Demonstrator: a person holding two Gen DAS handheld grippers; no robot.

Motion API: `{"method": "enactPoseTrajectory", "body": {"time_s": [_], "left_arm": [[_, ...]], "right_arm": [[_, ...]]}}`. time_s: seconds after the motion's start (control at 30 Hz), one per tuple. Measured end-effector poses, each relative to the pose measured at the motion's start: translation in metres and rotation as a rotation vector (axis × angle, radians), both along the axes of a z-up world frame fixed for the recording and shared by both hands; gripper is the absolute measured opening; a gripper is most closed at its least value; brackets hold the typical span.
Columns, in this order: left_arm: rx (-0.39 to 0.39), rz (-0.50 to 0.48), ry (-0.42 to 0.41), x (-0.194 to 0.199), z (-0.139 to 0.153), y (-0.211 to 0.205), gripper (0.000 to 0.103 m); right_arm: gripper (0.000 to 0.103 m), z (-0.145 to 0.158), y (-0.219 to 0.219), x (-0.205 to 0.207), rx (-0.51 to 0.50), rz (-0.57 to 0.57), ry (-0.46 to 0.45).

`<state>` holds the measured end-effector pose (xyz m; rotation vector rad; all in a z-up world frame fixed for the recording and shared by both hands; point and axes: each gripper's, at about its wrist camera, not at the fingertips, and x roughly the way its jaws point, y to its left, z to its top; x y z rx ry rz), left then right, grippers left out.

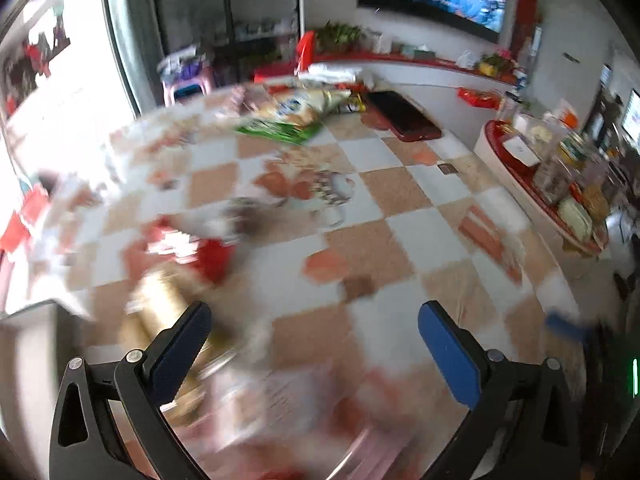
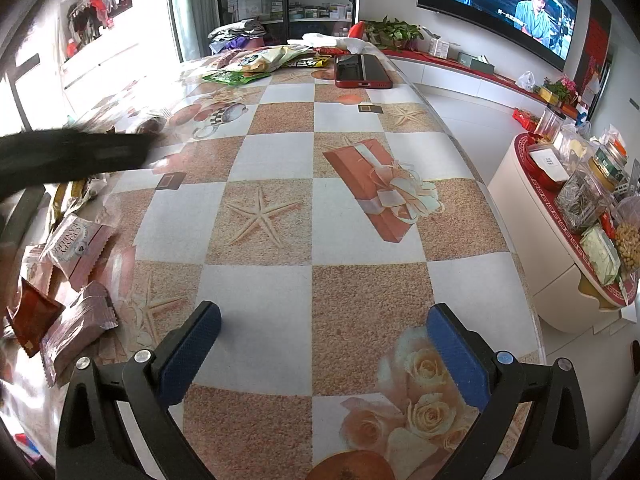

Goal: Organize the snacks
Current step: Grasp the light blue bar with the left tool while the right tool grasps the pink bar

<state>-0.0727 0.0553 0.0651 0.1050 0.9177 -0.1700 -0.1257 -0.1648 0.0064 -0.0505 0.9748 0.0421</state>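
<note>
Both grippers hang over the table (image 2: 276,288) with fingers spread wide, holding nothing. The right gripper (image 2: 324,344) has small pink snack packets (image 2: 80,332) just off to its left. The left gripper (image 1: 314,344) view is blurred; a gold wrapper (image 1: 160,316) lies near its left finger. Far ahead lie bigger snack bags (image 2: 256,62) beside a red phone (image 2: 362,72).

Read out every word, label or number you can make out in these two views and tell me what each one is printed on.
"CRISPY": on the pale pink snack packet at the table's left edge, right wrist view; the second word below it is unclear.
TV subtitles: too small to read.
Green snack bags at the far end: print too small.
White card on the side counter: unreadable.
Left wrist view: motion-blurred, nothing legible.
</note>
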Motion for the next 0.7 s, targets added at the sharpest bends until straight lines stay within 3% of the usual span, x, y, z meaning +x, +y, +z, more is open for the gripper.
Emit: {"method": "enactPoseTrajectory", "body": {"time_s": [0.13,0.27,0.37,0.43,0.5,0.6,0.7], "left_arm": [[0.053,-0.03,0.003,-0.05,0.005,0.052,0.103],[0.102,-0.018,0.041,-0.084,-0.012,0.084,0.103],[0.129,-0.005,0.084,-0.106,-0.033,0.097,0.103],[0.158,-0.011,0.103,-0.109,-0.044,0.095,0.103],[0.202,-0.015,0.127,-0.11,-0.055,0.091,0.103],[0.165,-0.014,0.12,-0.108,-0.059,0.089,0.103],[0.077,0.015,0.164,-0.105,-0.063,0.091,0.103]], "right_arm": [[0.103,0.0,0.0,0.0,0.0,0.0,0.0],[0.103,0.0,0.0,0.0,-0.002,0.003,0.004],[0.103,0.003,0.002,0.004,-0.003,-0.071,0.101],[0.103,0.014,0.013,0.001,0.1,-0.092,0.166],[0.103,0.022,0.03,-0.002,0.235,-0.036,0.18],[0.103,0.026,0.065,-0.004,0.269,-0.009,0.226],[0.103,0.014,0.093,-0.001,0.209,-0.007,0.259]]}}
